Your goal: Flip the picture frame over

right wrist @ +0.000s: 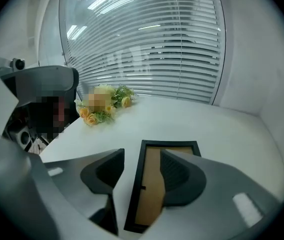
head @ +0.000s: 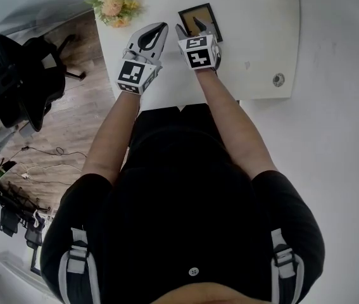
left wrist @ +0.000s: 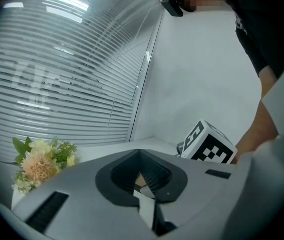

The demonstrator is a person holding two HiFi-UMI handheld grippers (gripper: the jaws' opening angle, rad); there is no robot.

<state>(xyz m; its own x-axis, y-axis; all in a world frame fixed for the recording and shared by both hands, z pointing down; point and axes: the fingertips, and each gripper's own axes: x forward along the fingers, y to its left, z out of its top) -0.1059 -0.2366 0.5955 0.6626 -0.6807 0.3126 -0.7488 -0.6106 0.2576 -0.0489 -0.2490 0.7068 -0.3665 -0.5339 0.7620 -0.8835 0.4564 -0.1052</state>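
Here the right gripper [right wrist: 142, 156] straddles the picture frame [right wrist: 152, 199] edge.

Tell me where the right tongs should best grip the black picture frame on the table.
Probably grip the black rectangular picture frame by its left long rail, coming from above: it lies flat, and that rail sits between the open right tongs.

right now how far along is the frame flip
Done: nothing visible yet; the picture frame lies flat on the table, brown board up. In hand: the right hand-held gripper has its jaws apart astride one long edge, not gripping. Left: close on it, lift, turn it over. The left hand-held gripper is shut and empty.
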